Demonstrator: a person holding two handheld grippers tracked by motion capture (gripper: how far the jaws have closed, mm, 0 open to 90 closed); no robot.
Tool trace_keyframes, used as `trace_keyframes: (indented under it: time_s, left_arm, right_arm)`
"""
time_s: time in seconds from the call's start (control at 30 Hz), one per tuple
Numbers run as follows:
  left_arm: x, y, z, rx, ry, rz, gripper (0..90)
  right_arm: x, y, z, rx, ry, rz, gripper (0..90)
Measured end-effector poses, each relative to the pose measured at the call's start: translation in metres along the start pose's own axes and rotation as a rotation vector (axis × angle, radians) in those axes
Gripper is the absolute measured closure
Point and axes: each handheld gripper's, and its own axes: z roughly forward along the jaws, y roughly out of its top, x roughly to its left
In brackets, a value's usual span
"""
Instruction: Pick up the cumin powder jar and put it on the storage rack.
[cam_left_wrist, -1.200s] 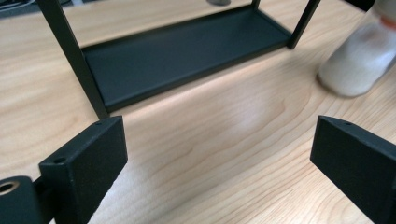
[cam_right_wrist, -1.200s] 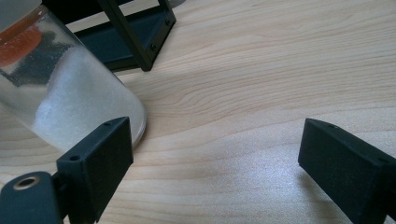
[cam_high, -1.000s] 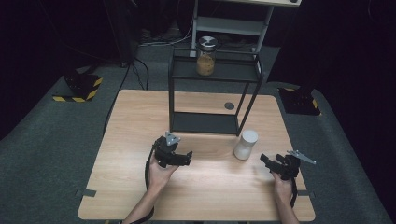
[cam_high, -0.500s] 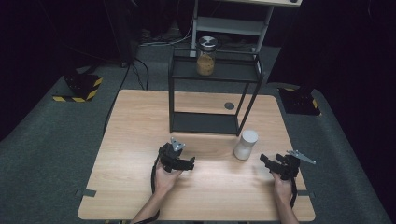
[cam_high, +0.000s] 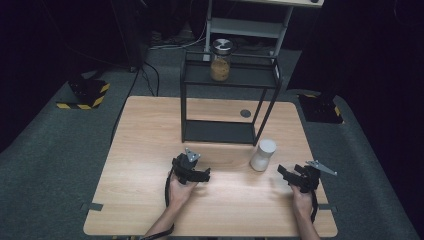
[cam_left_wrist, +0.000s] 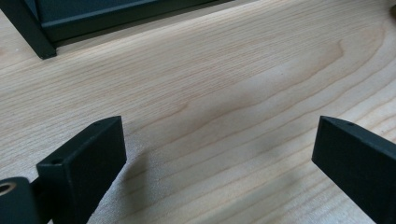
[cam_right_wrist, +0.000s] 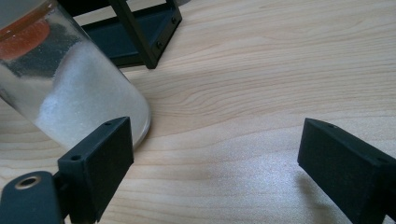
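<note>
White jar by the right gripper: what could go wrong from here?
1. The white jar stands tall and upright beside the right gripper, not between its open jaws; a sideways nudge may tip it.
2. It stands close to the black rack leg, so a lift could clip the frame.
3. The brown jar already sits on the rack's top shelf; a careless placement there might bump it.

On the table (cam_high: 150, 130), the two-tier rack (cam_high: 227, 100) stands at twelve o'clock from the centre, with a jar (cam_high: 220, 61) on its top shelf (toward that shelf's left half). A second jar (cam_high: 263, 155) stands on the tabletop at the rack's five o'clock, just beside its near right leg. The left gripper (cam_high: 192, 170) sits at six o'clock from the rack, and the right gripper (cam_high: 297, 176) at four o'clock from the second jar, near it.
</note>
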Motion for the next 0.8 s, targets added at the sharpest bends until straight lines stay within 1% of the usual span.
trace_keyframes:
  time_s: [0.07, 0.2, 0.3, 0.33, 0.4, 0.5, 0.6, 0.67, 0.8]
  left_arm:
    - [-0.001, 0.001, 0.001, 0.006, 0.005, 0.011, 3.0]
    - [-0.002, 0.002, 0.002, 0.01, 0.007, 0.0, 2.9]
    - [0.001, 0.006, 0.004, 0.034, 0.001, -0.014, 2.8]
    - [0.0, 0.006, 0.005, 0.035, 0.004, -0.012, 2.7]
    - [-0.003, 0.008, 0.005, 0.045, 0.014, 0.006, 2.3]
    - [-0.004, 0.008, 0.006, 0.047, 0.019, 0.009, 2.3]
    - [-0.007, 0.009, 0.006, 0.054, 0.029, 0.021, 2.3]
    - [-0.009, 0.011, 0.007, 0.063, 0.036, 0.037, 1.5]
    - [-0.009, 0.011, 0.007, 0.064, 0.034, 0.037, 0.8]
  right_arm:
    - [0.0, -0.001, 0.0, -0.004, 0.0, -0.001, 9.5]
    - [0.001, -0.001, -0.001, -0.007, -0.003, -0.003, 9.5]
    - [0.002, -0.001, -0.001, -0.007, -0.005, -0.003, 9.5]
    - [0.002, -0.001, -0.001, -0.008, -0.006, -0.004, 9.5]
    - [0.003, -0.001, -0.001, -0.007, -0.008, -0.008, 9.5]
    - [0.004, -0.001, -0.001, -0.006, -0.012, -0.014, 9.5]
    - [0.004, -0.001, 0.0, 0.0, -0.012, -0.015, 9.3]
    - [0.007, -0.001, -0.001, 0.0, -0.024, -0.018, 9.1]
    - [0.012, 0.001, 0.001, 0.015, -0.039, -0.049, 9.0]
